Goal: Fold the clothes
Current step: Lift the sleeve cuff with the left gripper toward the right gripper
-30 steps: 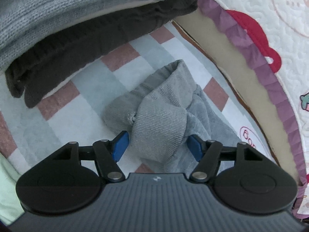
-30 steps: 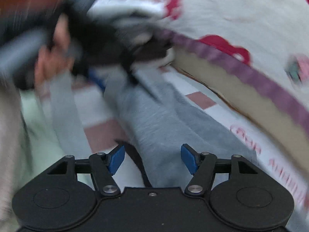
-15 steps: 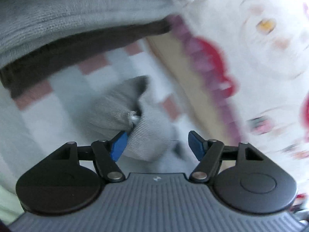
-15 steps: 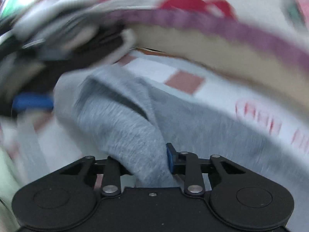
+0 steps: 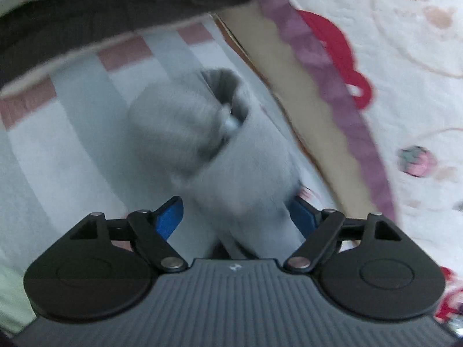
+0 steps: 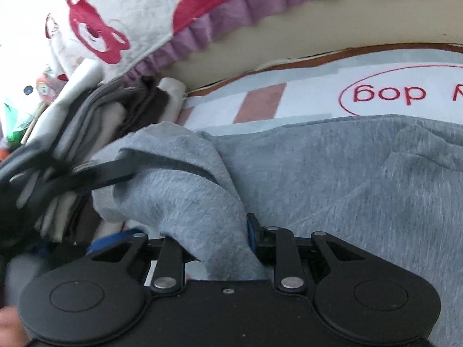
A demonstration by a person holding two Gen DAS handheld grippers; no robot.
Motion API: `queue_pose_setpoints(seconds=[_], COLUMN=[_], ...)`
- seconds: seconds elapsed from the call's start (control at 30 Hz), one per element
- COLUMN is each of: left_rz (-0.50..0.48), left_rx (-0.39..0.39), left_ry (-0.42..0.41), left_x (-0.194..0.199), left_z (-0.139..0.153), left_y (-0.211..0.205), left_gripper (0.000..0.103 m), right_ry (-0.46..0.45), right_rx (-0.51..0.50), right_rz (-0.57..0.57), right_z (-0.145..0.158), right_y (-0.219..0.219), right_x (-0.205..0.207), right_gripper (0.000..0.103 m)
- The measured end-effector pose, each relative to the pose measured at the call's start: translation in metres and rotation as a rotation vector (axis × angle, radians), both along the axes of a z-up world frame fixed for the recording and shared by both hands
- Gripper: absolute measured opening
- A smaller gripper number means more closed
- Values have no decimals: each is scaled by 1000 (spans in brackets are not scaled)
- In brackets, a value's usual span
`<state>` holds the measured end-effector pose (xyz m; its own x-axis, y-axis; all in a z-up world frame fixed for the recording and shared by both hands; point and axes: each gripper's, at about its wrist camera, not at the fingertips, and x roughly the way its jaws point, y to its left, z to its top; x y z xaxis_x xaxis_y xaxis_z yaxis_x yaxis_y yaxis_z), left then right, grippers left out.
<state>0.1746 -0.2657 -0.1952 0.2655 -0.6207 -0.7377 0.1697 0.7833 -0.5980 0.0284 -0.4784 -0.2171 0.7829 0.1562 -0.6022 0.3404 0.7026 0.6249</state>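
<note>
A soft checked mat [image 5: 86, 133] with white, pale blue and pink squares covers the surface, and a red oval print with letters [image 6: 399, 92] shows on it in the right wrist view. Along one edge runs a tan cushion side [image 6: 289, 46] under a white quilted cover [image 5: 405, 57] with a purple frill [image 5: 341, 92] and red shapes. At the far end sits a stack of folded clothes [image 6: 115, 121], grey, brown and cream. The grey sweatshirt [image 6: 347, 173] lies across the mat, close to the cushion side, bunched up near the stack. The left gripper [image 5: 235, 214] has its fingers spreading wider, with a blurry grey sleeve between them, not squeezed. The right gripper [image 6: 214, 240] is closing its fingers on a fold of the grey sweatshirt. Bare mat shows left of the sleeve.
</note>
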Motion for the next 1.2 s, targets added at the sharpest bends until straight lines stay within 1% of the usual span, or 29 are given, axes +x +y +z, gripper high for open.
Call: queue_pose_setpoints(seconds=[0.03, 0.1, 0.13, 0.17, 0.2, 0.23, 0.27, 0.3, 0.33, 0.37, 0.43, 0.47, 0.53, 0.6, 0.67, 0.7, 0.77, 0.8, 0.87, 0.93, 1.0, 1.07, 1.13, 1.2], left_rz=[20, 63, 72, 66, 41, 7, -27, -52, -68, -80, -93, -102, -129, -157, -202, -226, -274, -297, -350, -420, -503, -598, -686, -782], left_rx=[18, -7, -29, -41, -16, 37, 86, 121, 142, 164, 202, 215, 230, 239, 252, 260, 266, 256, 232, 208, 174, 121, 84, 75], left_ry=[8, 56, 68, 51, 0, -69, -134, -184, -216, -245, -291, -317, -382, -465, -583, -643, -755, -802, -882, -938, -978, -979, -944, -891], left_x=[4, 12, 13, 13, 10, 5, 1, -3, -6, -9, -15, -19, -30, -47, -70, -82, -110, -125, -158, -198, -239, -281, -321, -359], left_z=[-7, -22, -27, -28, -24, -17, -10, -5, -3, -1, 5, 9, 21, 36, 57, 68, 90, 102, 125, 149, 167, 178, 179, 168], left_y=[-5, -8, -9, -10, -14, -18, -23, -28, -31, -34, -41, -43, -46, -48, -54, -59, -71, -78, -97, -122, -149, -179, -209, -249], left_gripper=[85, 86, 77, 65, 50, 41, 39, 37, 35, 34, 32, 32, 30, 30, 29, 29, 29, 29, 29, 29, 29, 29, 29, 30], right_ry=[-7, -15, -19, -19, -21, -33, -49, -73, -91, -99, -114, -132, -152, -170, -220, -268, -453, -525, -582, -578, -604, -613, -582, -551], right_rx=[9, 24, 29, 34, 49, 79, 104, 120, 123, 108, 84, 85, 92, 99, 119, 158, 336, 403, 458, 481, 539, 553, 531, 523], right_rz=[-1, 13, 22, 33, 42, 46, 46, 39, 20, -15, -109, -176, -324, -484, -644, -713, -782, -809, -864, -906, -906, -901, -926, -959], right_z=[-1, 1, 3, 6, 12, 19, 27, 35, 43, 53, 69, 78, 87, 94, 96, 94, 82, 77, 71, 68, 61, 57, 52, 46], right_y=[0, -2, -2, -3, -6, -11, -17, -24, -33, -45, -72, -90, -118, -142, -155, -162, -175, -180, -185, -187, -191, -194, -196, -197], right_x=[-2, -8, -11, -14, -22, -33, -47, -64, -84, -107, -152, -177, -225, -274, -323, -346, -382, -397, -419, -436, -455, -475, -497, -518], right_gripper=[28, 28, 28, 30, 35, 40, 49, 54, 57, 59, 59, 59, 64, 66, 68, 70, 72, 72, 72, 74, 75, 75, 75, 76])
